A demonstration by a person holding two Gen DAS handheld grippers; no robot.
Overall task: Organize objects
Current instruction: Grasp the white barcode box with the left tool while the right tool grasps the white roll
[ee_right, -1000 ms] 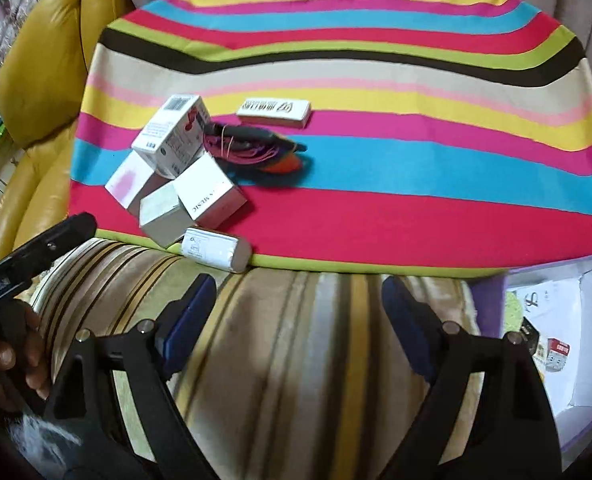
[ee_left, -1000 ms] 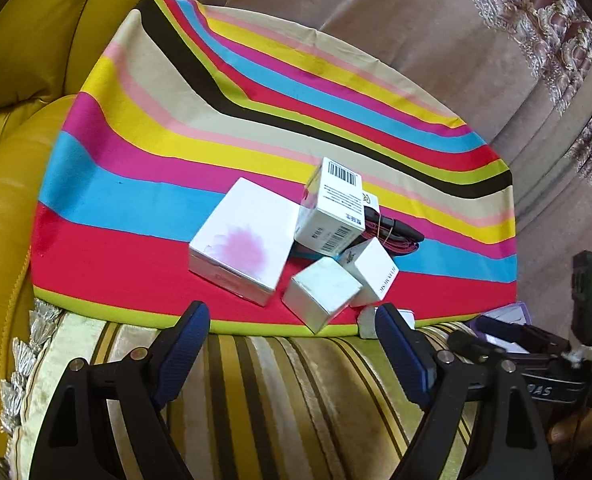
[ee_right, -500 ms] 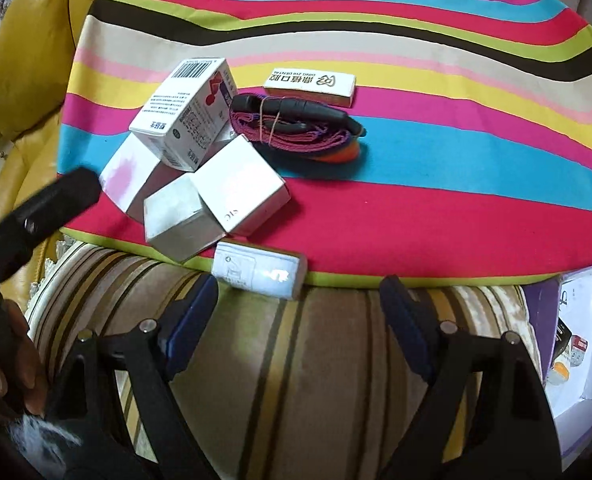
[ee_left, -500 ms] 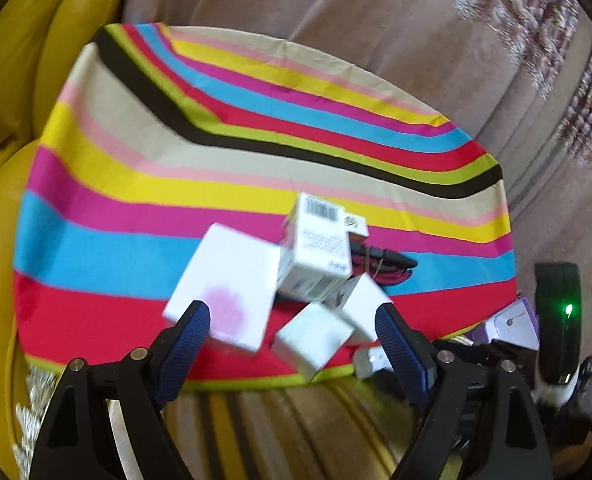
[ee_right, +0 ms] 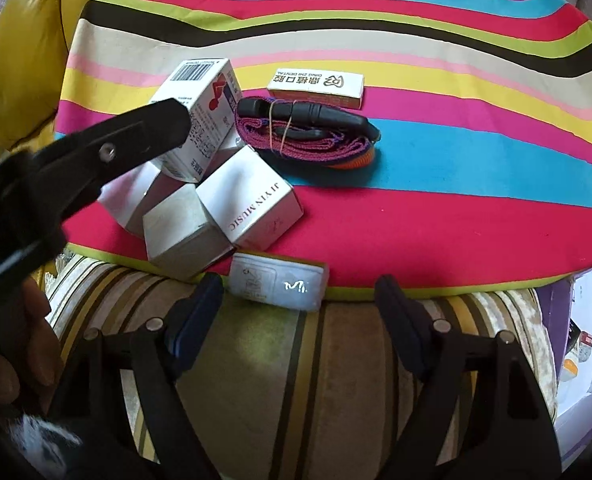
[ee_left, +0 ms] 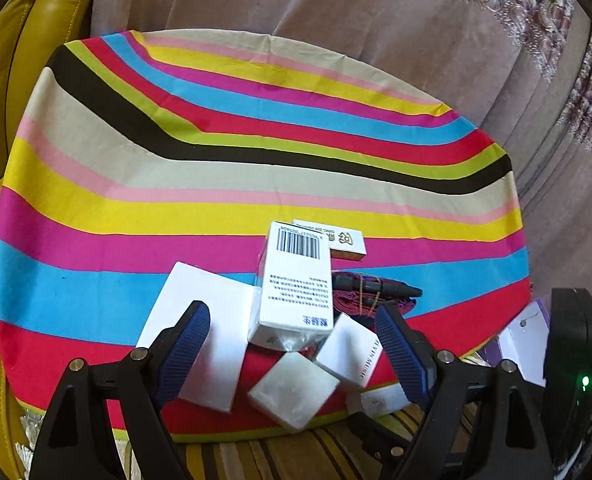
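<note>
A pile of white boxes lies on the striped cloth (ee_left: 216,168): a barcode box (ee_left: 296,276) leans on a flat white box (ee_left: 200,320), with a JIYIN MUSIC box (ee_left: 351,356) and a plain cube box (ee_left: 292,392) in front. A purple strap with black clips (ee_right: 307,132) and a flat dental box (ee_right: 315,86) lie behind them. A small white packet (ee_right: 276,284) sits at the cloth's near edge. My left gripper (ee_left: 292,348) is open over the pile. My right gripper (ee_right: 296,316) is open, with the packet just ahead between its fingers.
A yellow leather sofa arm (ee_left: 24,60) is at the left. A striped seat cushion (ee_right: 315,380) lies below the cloth. A purple box (ee_right: 587,340) with small items stands at the right. A curtain (ee_left: 415,40) hangs behind.
Both grippers have moved forward toward the pile. The left one now hangs over the boxes and the right one has come close to the white packet.
</note>
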